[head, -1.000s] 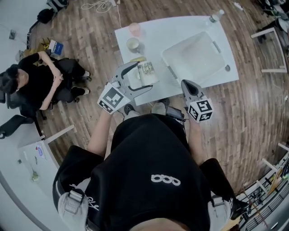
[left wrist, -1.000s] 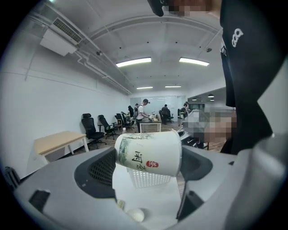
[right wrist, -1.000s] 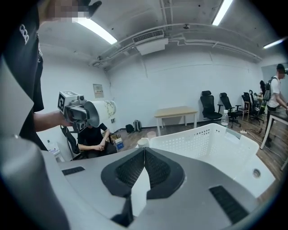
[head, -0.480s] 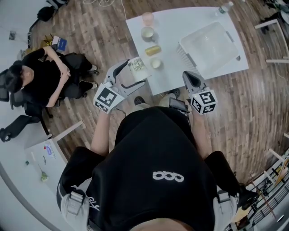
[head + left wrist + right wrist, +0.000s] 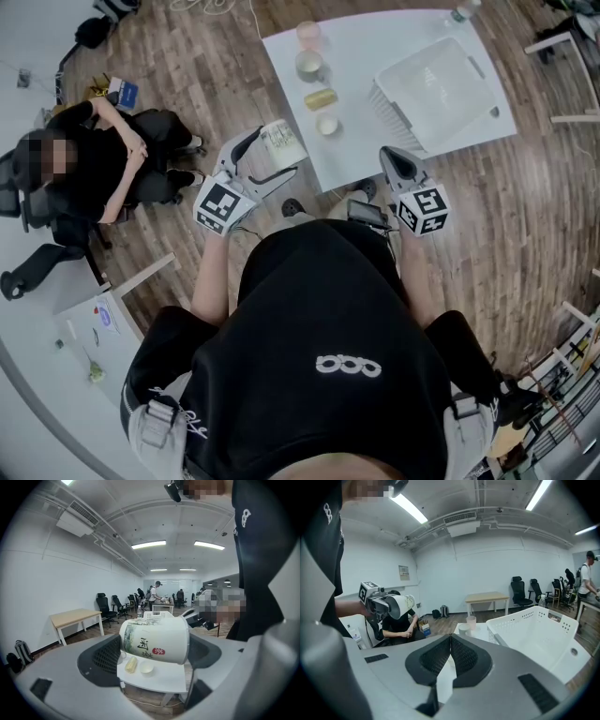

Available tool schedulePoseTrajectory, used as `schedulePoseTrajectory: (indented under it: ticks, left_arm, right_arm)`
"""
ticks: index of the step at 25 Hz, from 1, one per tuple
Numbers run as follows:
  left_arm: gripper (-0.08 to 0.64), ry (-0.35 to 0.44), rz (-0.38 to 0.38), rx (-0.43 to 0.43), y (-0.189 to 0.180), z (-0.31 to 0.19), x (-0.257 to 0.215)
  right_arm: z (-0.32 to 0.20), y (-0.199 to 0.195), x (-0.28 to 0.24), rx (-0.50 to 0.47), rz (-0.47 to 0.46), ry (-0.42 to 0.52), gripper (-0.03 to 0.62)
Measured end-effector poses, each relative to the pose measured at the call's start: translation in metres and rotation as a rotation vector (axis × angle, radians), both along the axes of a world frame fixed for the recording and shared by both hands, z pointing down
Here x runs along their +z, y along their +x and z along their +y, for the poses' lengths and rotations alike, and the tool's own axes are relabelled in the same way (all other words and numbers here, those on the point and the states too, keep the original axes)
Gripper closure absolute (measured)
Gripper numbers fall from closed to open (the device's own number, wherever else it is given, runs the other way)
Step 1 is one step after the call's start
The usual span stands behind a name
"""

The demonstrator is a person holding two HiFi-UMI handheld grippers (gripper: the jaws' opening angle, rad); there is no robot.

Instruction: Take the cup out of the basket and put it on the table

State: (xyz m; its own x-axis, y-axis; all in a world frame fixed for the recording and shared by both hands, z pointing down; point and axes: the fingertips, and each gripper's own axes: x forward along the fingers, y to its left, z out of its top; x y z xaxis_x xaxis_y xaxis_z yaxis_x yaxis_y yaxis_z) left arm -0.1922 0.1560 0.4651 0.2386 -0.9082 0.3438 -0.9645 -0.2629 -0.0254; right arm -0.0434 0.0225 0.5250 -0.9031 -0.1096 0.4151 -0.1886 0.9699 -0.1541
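A white cup [image 5: 284,141] with a green landscape print and dark calligraphy lies on its side between the jaws of my left gripper [image 5: 279,150], which is shut on it. It hangs in the air above the wooden floor, just off the left edge of the white table [image 5: 375,42]. In the left gripper view the cup [image 5: 157,639] fills the gap of the left gripper [image 5: 157,652]. The white basket [image 5: 398,70] stands on the table's right part. My right gripper [image 5: 392,159] is shut and empty near the table's front edge; the right gripper [image 5: 450,654] shows its pads together.
On the table's left part stand a pink cup [image 5: 307,36], a pale mug [image 5: 307,66], a yellow piece [image 5: 322,98] and a small white bowl [image 5: 327,125]. A bottle [image 5: 464,9] is at the far corner. A seated person [image 5: 103,159] is to the left.
The left gripper with the cup has moved from over the table's front part to the left, off the table's edge. The right gripper has hardly moved.
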Motion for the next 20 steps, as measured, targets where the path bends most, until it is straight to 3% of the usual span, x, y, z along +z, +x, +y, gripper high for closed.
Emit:
schedulePoseTrajectory:
  ticks: [20]
  left_arm:
    - [0.141,0.006,0.003,0.019,0.010,0.006,0.006]
  right_arm:
    - [0.016,0.007,0.007,0.010,0.005,0.008,0.568]
